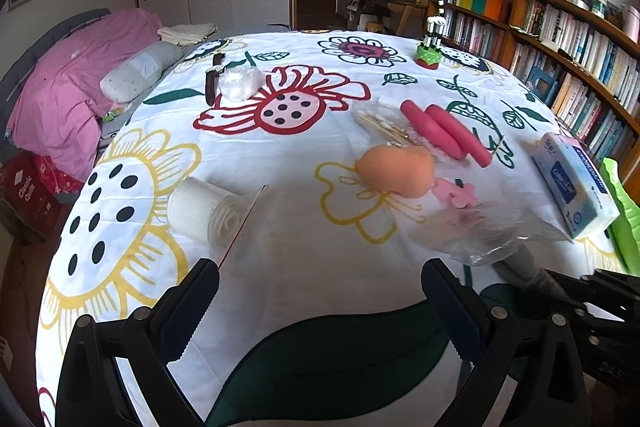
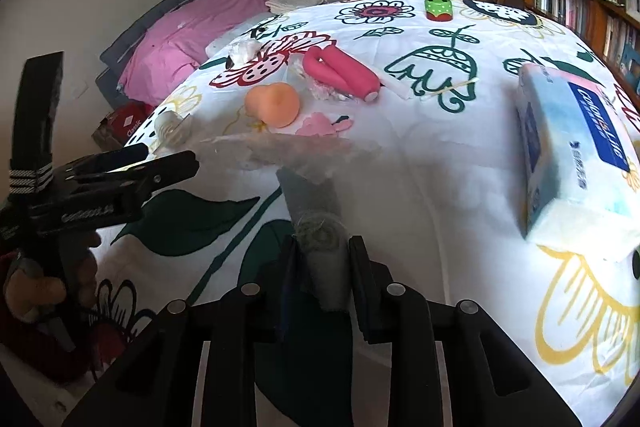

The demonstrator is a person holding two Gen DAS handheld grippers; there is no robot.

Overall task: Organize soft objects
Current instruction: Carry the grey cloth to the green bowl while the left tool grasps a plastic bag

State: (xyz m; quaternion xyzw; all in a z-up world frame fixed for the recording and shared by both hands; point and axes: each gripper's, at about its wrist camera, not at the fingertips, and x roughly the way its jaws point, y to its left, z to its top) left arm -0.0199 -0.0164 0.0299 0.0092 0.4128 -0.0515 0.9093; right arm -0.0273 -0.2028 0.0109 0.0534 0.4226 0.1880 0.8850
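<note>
Right tongs (image 2: 322,263) pinch a grey rolled cloth (image 2: 320,247) in a clear plastic bag (image 2: 296,151), lifted, probably for sorting. Left tongs (image 1: 320,291) gape wide, empty; orange foam peach (image 1: 394,167) lies ahead on the floral-clothed bench (image 1: 280,227).

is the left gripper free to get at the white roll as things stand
Probably yes. The left gripper is open and empty, and the white roll lies just ahead on its left on the cloth, with only bare cloth between them.
</note>
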